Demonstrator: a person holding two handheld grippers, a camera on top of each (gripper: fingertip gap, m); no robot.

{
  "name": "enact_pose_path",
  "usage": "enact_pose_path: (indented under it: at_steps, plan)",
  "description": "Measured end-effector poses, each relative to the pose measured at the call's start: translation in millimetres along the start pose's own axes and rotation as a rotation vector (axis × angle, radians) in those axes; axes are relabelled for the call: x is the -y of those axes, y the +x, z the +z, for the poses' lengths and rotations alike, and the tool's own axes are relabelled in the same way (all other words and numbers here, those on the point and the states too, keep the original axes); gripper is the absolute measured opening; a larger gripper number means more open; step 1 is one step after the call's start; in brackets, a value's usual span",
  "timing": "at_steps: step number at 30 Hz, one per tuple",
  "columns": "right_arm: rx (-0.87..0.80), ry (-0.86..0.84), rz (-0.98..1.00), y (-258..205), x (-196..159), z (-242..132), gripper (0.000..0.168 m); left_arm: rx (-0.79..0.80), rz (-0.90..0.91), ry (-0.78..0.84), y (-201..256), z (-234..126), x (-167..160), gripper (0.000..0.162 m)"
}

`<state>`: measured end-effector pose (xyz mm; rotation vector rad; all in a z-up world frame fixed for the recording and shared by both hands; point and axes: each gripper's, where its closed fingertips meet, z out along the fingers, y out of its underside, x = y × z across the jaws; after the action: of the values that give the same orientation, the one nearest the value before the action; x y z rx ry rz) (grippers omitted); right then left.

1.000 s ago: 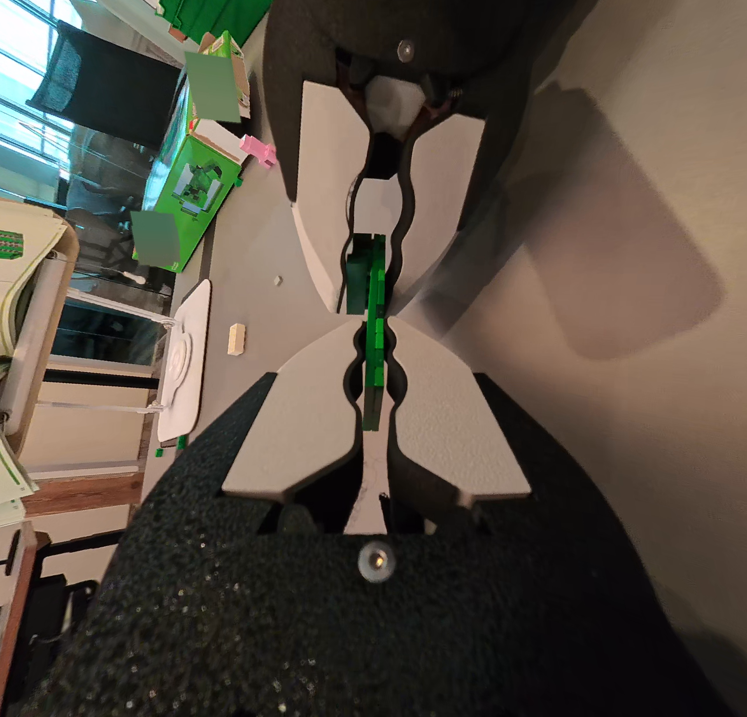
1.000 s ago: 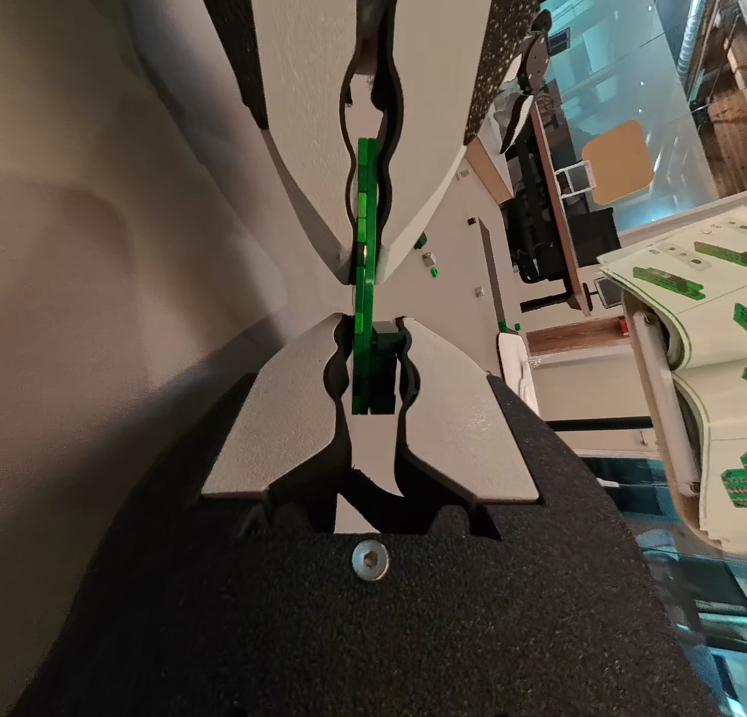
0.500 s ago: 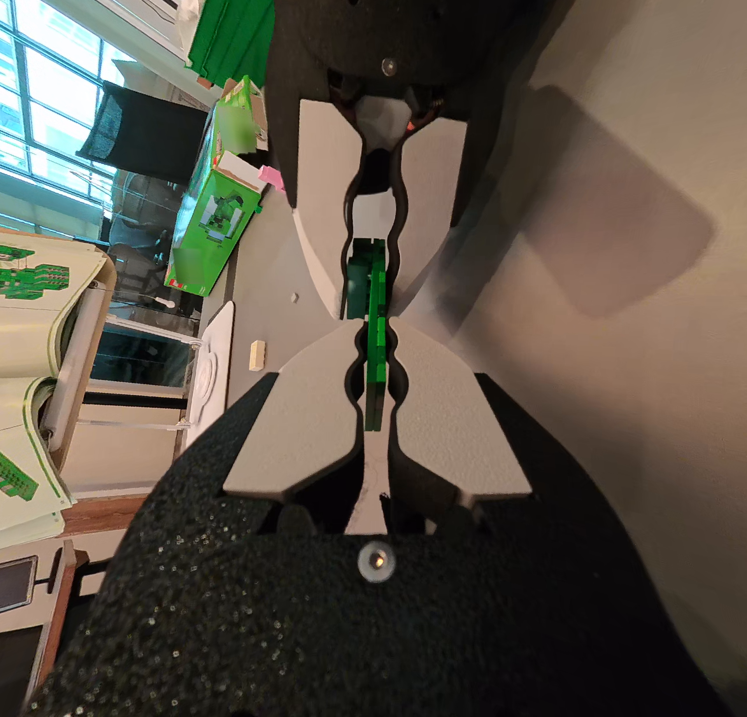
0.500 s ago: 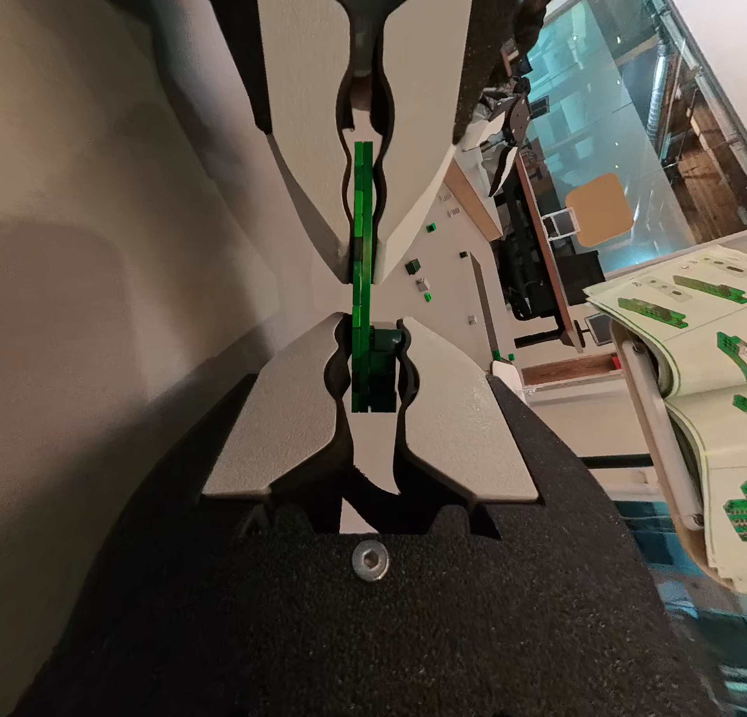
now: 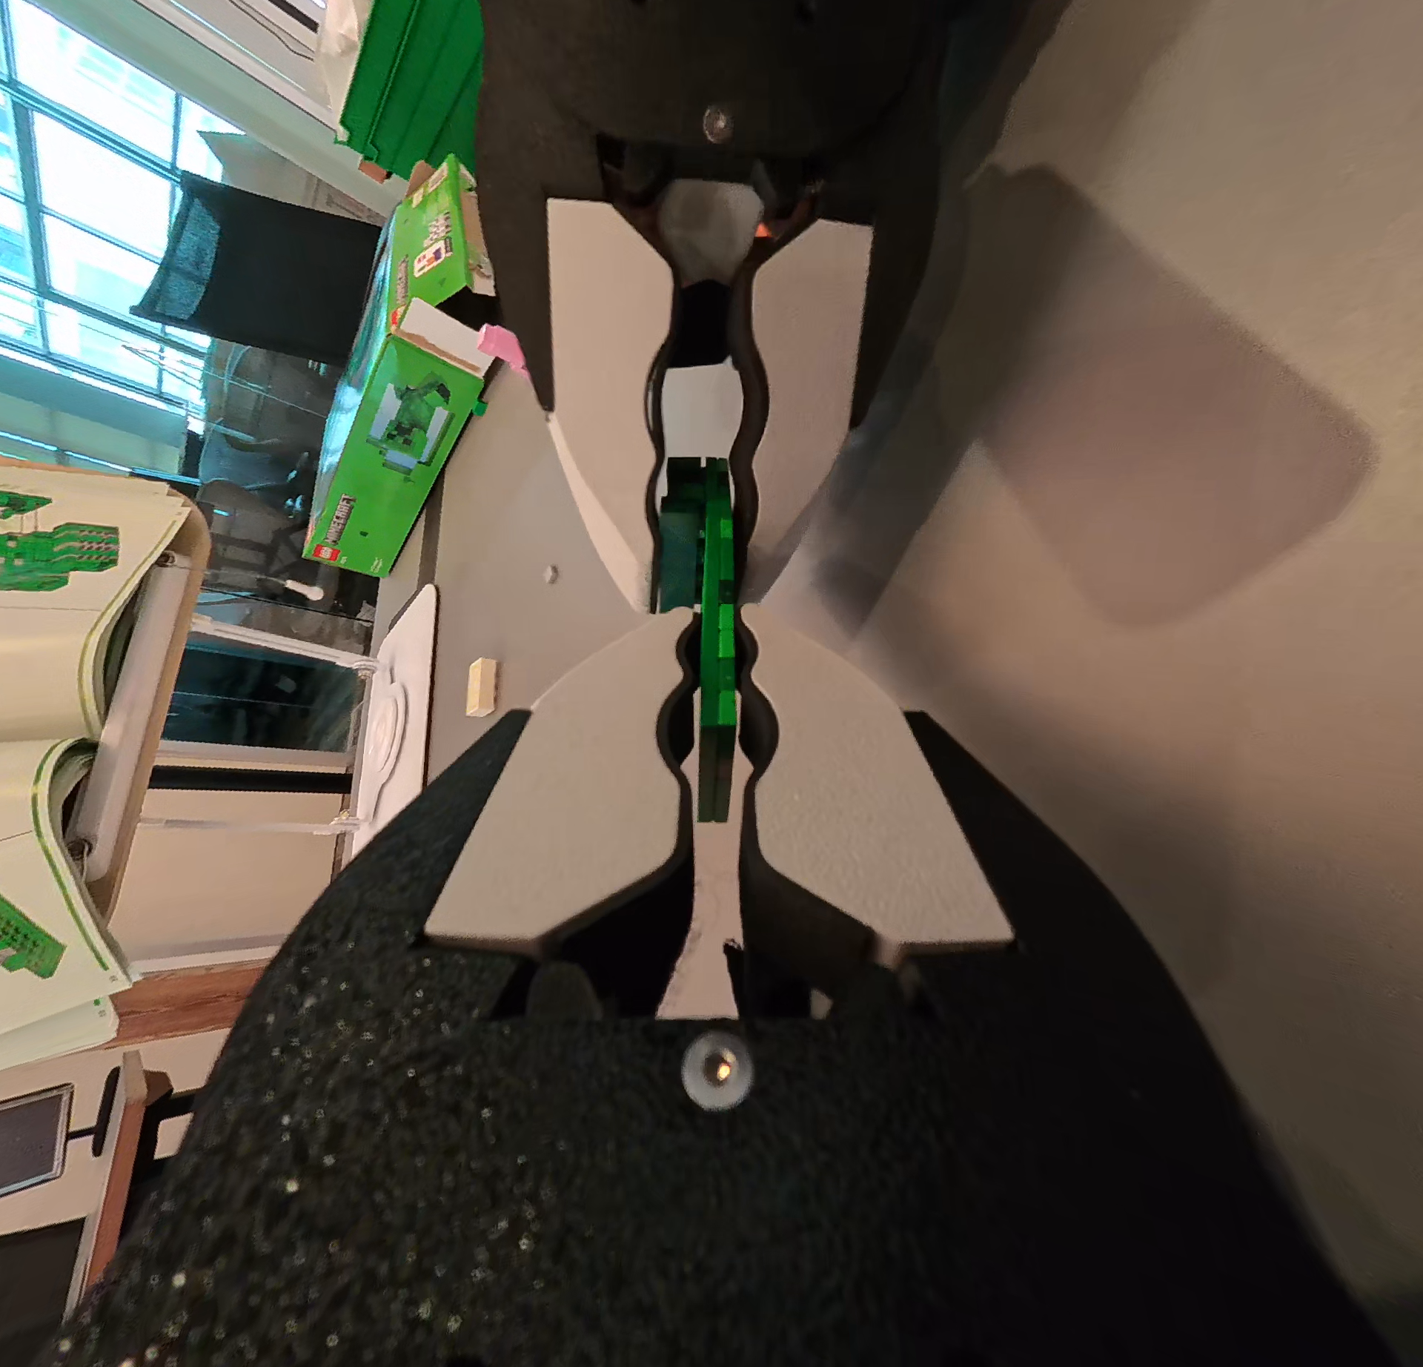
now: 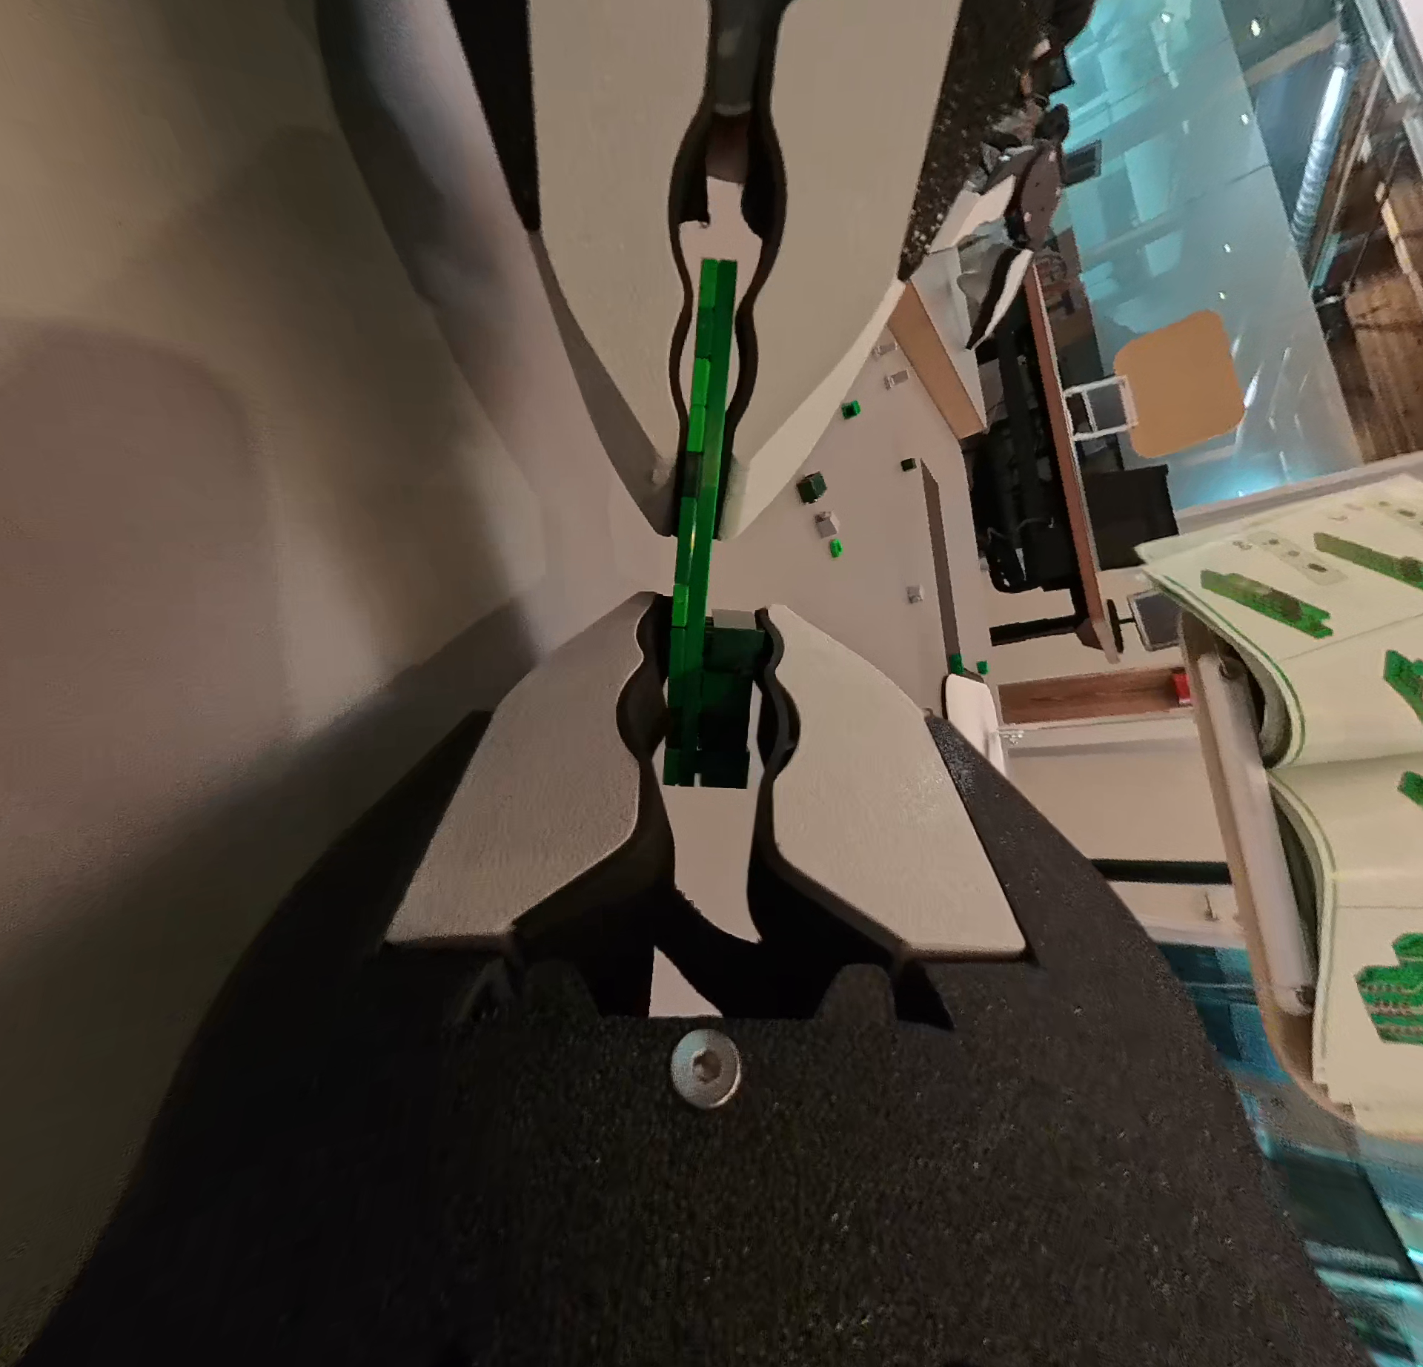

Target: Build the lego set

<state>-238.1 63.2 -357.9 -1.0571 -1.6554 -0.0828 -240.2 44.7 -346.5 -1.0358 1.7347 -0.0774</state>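
Note:
A thin bright green lego plate assembly [image 5: 720, 683] with dark green bricks [image 5: 678, 544] on one end is held in the air between my two grippers, which meet tip to tip. My left gripper [image 5: 712, 621] is shut on the plate end. The plate lies against one finger, with a narrow gap on the other side. My right gripper [image 6: 708, 606] is shut on the end with the dark green bricks [image 6: 728, 706]. In the right wrist view the plate [image 6: 704, 436] runs slightly tilted into the left gripper [image 6: 697, 521].
On the grey table [image 5: 493, 544] lie a green lego box [image 5: 385, 444], a pink piece [image 5: 500, 344], a cream brick [image 5: 481, 687] and a white tray [image 5: 400, 714]. An open instruction booklet [image 6: 1309, 714] stands on a holder. Small loose pieces [image 6: 812, 489] are scattered beyond the fingers.
Both grippers keep their hold and have turned a little together. The plate now sits slightly tilted between them, and a small gap shows beside it in the left gripper.

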Motion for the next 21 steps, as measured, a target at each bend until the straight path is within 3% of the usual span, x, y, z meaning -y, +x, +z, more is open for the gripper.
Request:
enact_pose_path:
  at_steps: [1,7,12,21]
  plan:
    - [0.001,0.004,-0.01,-0.3,-0.1,-0.6,0.02,-0.008,-0.001,0.002,1.4,0.4,0.4,0.005]
    - [-0.033,-0.028,-0.112,-0.9,-1.2,0.3,0.021,-0.01,0.003,-0.004,2.2,1.1,-0.1,0.006]
    - [0.025,-0.041,-0.011,-8.4,-4.0,3.0,0.021,-0.06,-0.045,-0.02,7.1,4.4,-3.6,0.006]
    - [-0.016,-0.014,-0.008,-3.6,-4.0,2.0,0.022,-0.045,-0.061,-0.008,3.9,3.4,-3.6,0.006]
